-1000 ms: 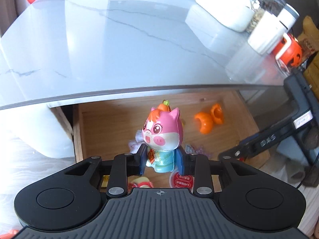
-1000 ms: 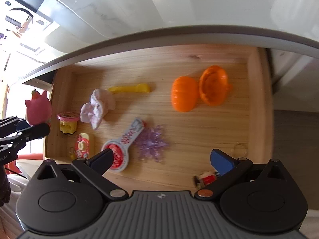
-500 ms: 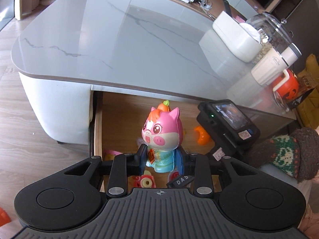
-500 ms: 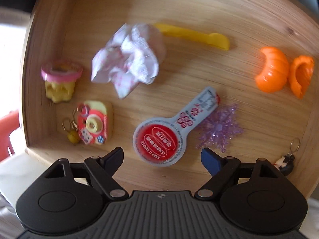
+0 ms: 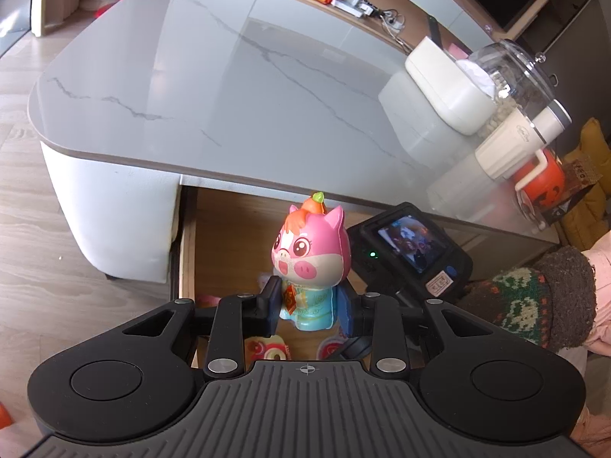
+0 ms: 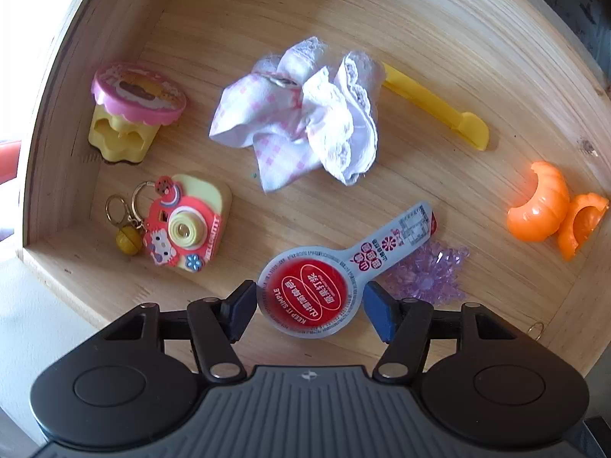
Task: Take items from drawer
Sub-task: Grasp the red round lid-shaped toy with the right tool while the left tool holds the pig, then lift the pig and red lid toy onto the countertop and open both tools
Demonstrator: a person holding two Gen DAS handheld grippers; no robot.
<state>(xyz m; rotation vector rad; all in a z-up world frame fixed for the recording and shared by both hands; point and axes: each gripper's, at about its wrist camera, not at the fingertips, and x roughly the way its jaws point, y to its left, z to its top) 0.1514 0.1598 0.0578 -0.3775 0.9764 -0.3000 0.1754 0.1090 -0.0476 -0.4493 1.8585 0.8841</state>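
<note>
Drawer (image 6: 114, 278) half-emptied: left claw (image 5: 307, 307) clamps pig toy (image 5: 311, 252); right claw (image 6: 309, 307), wide, straddles red-lidded packet (image 6: 309, 292). Best: lower squarely, close on disc, lift level.

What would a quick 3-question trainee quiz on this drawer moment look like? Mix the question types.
1. True or false: the left gripper is shut on the pig figurine.
2. Which item lies between the fingers of the right gripper? A) camera keychain B) red lollipop packet C) yellow spoon
3. Fill in: the purple snowflake lies partly under the packet's ____.

Key: 1 true; 2 B, not yet gripped; 3 handle.
</note>
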